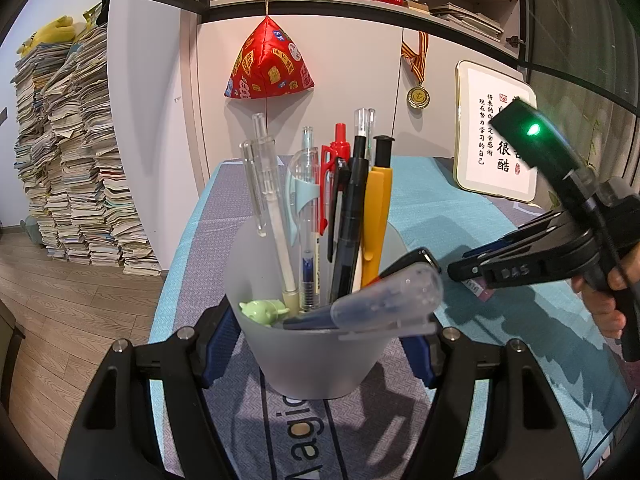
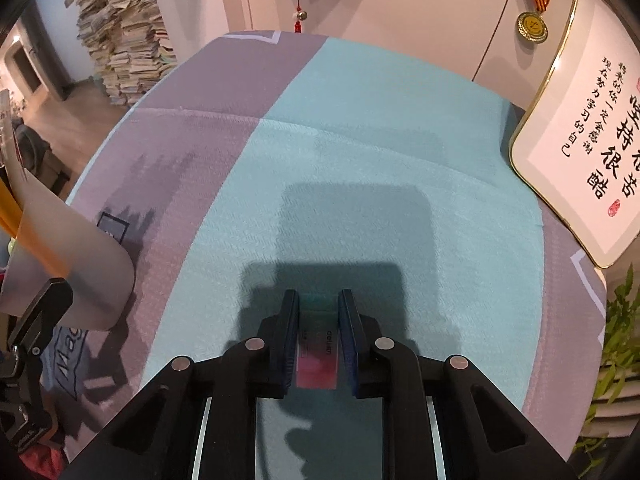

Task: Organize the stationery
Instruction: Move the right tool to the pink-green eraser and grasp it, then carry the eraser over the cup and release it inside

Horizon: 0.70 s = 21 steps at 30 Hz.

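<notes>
A frosted plastic cup (image 1: 280, 264) full of several pens (image 1: 348, 208) stands on the teal and grey tablecloth (image 1: 432, 208). My left gripper (image 1: 318, 352) is shut on the cup, with a blue pad on each side of its lower wall. One capped pen (image 1: 384, 300) lies slanted across the rim, beside a small green figure (image 1: 262, 310). To the right, my right gripper (image 2: 319, 308) points steeply down at the cloth (image 2: 360, 160), its pads pressed on a small pink eraser (image 2: 318, 360). The left wrist view shows that gripper (image 1: 468, 274) low over the cloth, with the eraser (image 1: 478, 290) peeking out beneath.
A framed calligraphy board (image 2: 580, 152) leans against the wall at the back right, with a medal (image 2: 531, 26) hanging beside it. A red fabric ornament (image 1: 268, 64) hangs behind the cup. A tall paper stack (image 1: 72, 152) stands on the floor past the table's left edge. Plant leaves (image 2: 616, 340) sit at far right.
</notes>
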Each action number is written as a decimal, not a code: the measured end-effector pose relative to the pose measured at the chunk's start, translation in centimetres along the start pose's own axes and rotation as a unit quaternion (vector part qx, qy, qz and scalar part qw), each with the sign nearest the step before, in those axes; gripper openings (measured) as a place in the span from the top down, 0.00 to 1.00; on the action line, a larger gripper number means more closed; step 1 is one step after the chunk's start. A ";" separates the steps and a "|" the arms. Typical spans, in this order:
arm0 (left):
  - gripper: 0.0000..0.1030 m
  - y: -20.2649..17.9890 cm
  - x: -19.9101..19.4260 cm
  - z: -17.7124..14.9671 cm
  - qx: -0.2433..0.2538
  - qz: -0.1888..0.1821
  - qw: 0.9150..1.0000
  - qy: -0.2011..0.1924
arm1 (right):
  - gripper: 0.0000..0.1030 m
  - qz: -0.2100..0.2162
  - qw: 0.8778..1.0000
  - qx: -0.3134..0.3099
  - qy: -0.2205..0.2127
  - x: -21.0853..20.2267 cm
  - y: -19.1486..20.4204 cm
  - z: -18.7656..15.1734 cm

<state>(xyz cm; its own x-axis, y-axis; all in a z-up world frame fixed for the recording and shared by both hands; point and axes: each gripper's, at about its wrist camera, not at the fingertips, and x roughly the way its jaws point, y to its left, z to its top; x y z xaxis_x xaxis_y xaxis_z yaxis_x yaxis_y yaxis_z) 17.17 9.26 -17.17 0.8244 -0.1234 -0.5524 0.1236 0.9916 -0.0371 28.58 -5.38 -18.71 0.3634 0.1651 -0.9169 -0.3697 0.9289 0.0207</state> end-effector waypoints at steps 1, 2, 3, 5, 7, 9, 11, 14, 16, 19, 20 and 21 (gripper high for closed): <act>0.32 0.0 0.0 0.0 0.000 0.000 1.000 0.000 | 0.80 0.005 1.000 0.005 -0.004 -0.3 -0.1 0.0; 0.32 0.0 0.0 0.0 0.000 0.000 1.000 0.000 | 0.80 0.011 1.000 0.013 -0.013 -1.0 -0.3 -0.1; 0.32 0.0 0.0 0.0 0.000 0.000 1.000 0.000 | 0.80 0.015 0.999 0.019 -0.022 -1.8 -0.5 -0.1; 0.32 0.0 0.0 0.0 0.000 0.000 1.000 0.000 | 0.80 0.018 0.999 0.026 -0.038 -3.1 -0.6 -0.1; 0.32 0.0 0.0 0.0 0.000 0.000 1.000 0.000 | 0.80 0.019 0.998 0.028 -0.054 -4.5 -0.6 -0.4; 0.32 0.0 0.0 0.0 0.000 0.000 1.000 0.000 | 0.80 0.031 0.996 0.031 -0.073 -6.2 -0.3 -0.8; 0.32 0.0 0.0 0.0 0.000 0.000 1.000 0.000 | 0.80 0.044 0.994 0.033 -0.091 -7.8 0.0 -1.1; 0.32 0.0 0.0 0.0 0.000 0.000 1.000 0.000 | 0.80 0.060 0.991 0.028 -0.115 -9.8 1.1 -1.3; 0.32 0.0 0.0 0.0 0.000 0.000 1.000 0.000 | 0.80 0.073 0.989 0.023 -0.126 -10.7 2.0 -1.2; 0.32 0.0 0.0 0.0 -0.001 0.000 1.000 0.000 | 0.80 0.093 0.985 0.007 -0.144 -11.9 3.8 -0.6; 0.32 0.0 0.0 0.0 0.000 0.000 1.000 0.000 | 0.80 0.099 0.983 -0.001 -0.152 -12.4 4.6 -0.3; 0.32 0.0 0.0 0.0 0.000 0.000 1.000 0.000 | 0.80 0.103 0.982 -0.006 -0.156 -12.7 5.1 -0.2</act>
<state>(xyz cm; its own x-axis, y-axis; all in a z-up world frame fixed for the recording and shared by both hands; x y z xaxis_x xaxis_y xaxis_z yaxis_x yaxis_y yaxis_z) 17.14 9.28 -17.20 0.8244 -0.1238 -0.5523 0.1238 0.9916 -0.0374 21.96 -2.79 -7.05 0.5242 0.4439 -0.7268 -0.4715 0.8619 0.1864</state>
